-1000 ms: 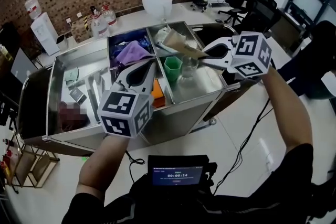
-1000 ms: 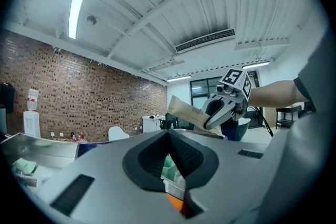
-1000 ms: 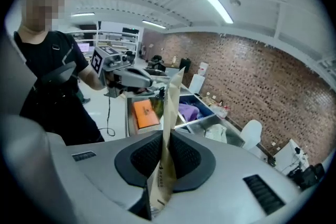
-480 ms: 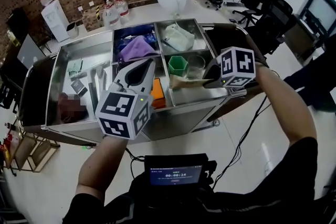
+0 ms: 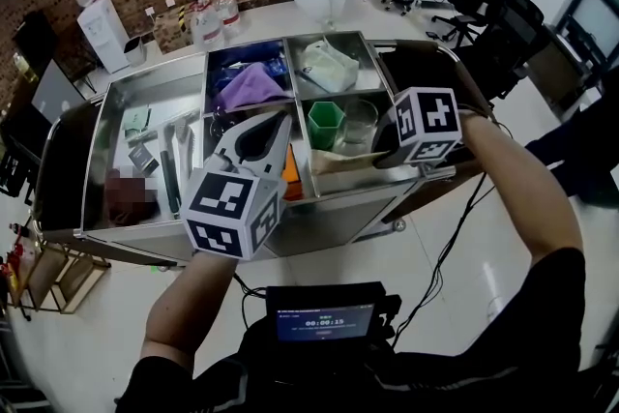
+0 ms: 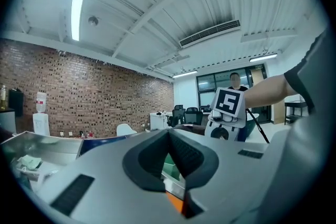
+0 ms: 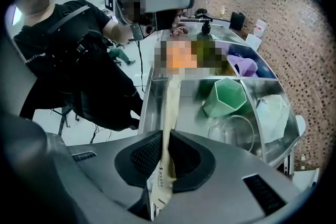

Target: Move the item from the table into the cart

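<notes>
Brick-walled office: the right claw pinches a flat beige paper packet beside the green hexagonal cup in the steel cart; releasing seems next. The left claw is closed, empty.

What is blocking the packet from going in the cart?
Nothing visible. The right gripper holds the packet over a bare part of the cart. The green cup and glass stand beside it.
</notes>
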{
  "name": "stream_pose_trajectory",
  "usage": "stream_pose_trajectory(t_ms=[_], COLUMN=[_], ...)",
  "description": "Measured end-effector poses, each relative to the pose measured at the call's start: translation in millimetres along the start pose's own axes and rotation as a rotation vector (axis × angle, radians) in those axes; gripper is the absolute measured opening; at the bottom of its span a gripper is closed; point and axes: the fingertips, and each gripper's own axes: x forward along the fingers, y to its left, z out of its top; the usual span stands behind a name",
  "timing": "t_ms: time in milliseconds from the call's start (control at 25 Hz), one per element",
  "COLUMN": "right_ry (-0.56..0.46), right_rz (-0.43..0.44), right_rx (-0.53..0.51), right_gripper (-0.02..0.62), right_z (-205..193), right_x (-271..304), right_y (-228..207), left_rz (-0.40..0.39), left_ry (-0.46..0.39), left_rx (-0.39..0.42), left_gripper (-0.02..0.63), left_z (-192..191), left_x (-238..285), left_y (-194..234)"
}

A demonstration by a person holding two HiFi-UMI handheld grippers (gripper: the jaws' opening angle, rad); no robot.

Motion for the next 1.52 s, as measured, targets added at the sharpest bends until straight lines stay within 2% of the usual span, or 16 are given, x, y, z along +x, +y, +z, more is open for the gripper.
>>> stream_pose_trajectory(t_ms=[280, 560, 800, 920, 1160, 1520], right_ry=[0.052, 0.132, 0.128, 0.126, 0.113, 0.125], right_rz=[0.002, 0.014, 0.041, 0.039, -0.031, -0.085], right_rx=[0.008, 0.002, 0.04, 0.095, 0.287, 0.4], right_gripper=[0.032, 0.032, 0.032, 0.031, 0.031, 0.031], right_z=[-11, -15, -17, -16, -11, -10], right_x=[-4, 15, 22, 22, 26, 50], right_y=[-1, -3, -8, -9, -24, -38], left_rz=[-0.007, -0.012, -0.014, -0.017, -0.024, -0.03], left_ry=[0.0, -0.009, 0.003, 0.005, 0.003, -0.004], left_rx=[-0.006, -0.007, -0.011, -0.008, -0.008, -0.013], left_gripper=[0.005, 0.005, 0.005, 0.005, 0.005, 0.006], left_z=[-3, 0, -6, -7, -6, -6], left_x=[6, 6, 6, 7, 9, 6], left_y=[-1, 0, 3, 3, 4, 5])
